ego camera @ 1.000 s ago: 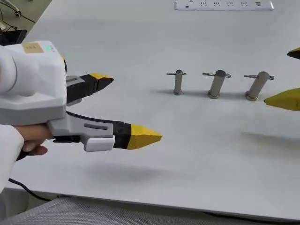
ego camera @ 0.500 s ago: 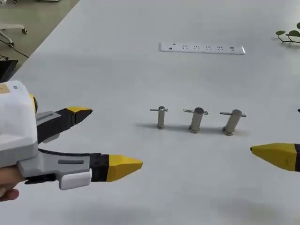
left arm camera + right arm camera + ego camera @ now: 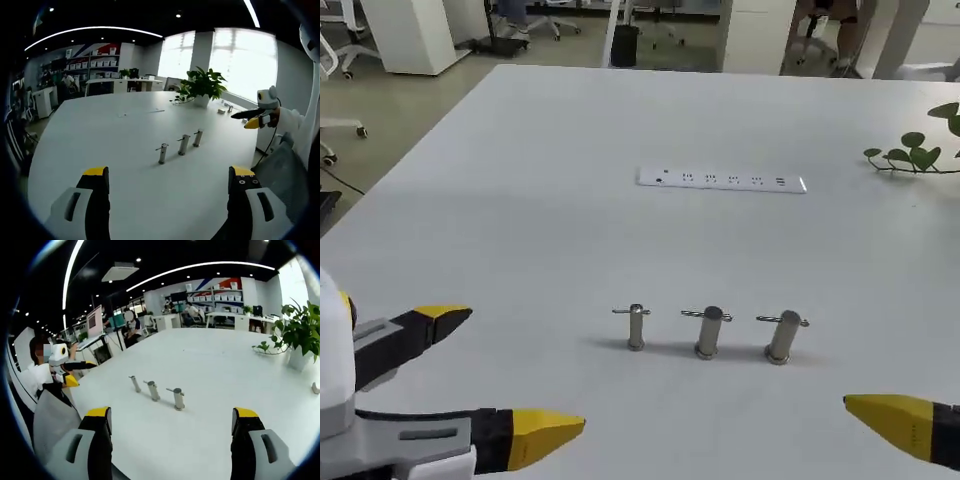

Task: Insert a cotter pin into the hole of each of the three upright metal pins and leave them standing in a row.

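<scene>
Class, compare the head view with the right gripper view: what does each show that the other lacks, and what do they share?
Head view: a white power strip lying beyond the pins. Right gripper view: the ceiling lights and the plant's white pot. Shared: the white table, the three metal pins standing in a row, each with a cotter pin through its top, and the plant's leaves.

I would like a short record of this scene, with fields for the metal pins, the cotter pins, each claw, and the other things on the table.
metal pins: three, upright, in one row on the table
cotter pins: one through the top of each pin
left claw: open, holds nothing, apart from the row
right claw: open, holds nothing
power strip: flat, behind the row
plant: far edge, right side
task: appears finished
</scene>
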Motion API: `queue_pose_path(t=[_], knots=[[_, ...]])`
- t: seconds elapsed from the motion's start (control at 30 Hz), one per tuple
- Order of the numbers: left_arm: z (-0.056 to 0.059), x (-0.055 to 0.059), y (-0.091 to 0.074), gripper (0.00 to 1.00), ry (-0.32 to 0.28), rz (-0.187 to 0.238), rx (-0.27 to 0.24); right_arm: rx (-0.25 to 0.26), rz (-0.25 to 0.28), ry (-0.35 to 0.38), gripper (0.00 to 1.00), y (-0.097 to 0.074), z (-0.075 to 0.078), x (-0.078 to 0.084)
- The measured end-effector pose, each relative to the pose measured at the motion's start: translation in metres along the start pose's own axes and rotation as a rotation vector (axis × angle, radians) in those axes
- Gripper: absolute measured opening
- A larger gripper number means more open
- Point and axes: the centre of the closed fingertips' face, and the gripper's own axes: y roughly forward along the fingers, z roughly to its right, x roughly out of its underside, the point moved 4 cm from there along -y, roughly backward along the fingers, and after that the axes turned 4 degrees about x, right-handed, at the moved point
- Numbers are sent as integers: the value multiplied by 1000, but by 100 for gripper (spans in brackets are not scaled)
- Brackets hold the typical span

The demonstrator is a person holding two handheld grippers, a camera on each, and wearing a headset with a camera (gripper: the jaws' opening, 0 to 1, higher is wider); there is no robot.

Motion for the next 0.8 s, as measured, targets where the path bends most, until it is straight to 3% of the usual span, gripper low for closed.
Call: queue_pose_path(t=[0.1,0.2,0.3,0.57,0.8], knots=[[4,3,-2,99,-5,-9,5,-1,-34,-20,98,2,-2,5],[2,12,-2,99,5,-60,-12,-25,-43,2,98,5,-7,5],[1,17,-1,99,-21,-70,-24,-37,-69,16,98,8,-12,10],[1,20,8,99,-29,-110,-45,-61,-113,18,98,11,-13,20],[-2,19,13,99,-52,-115,-46,-51,-139,25,98,14,-10,27]])
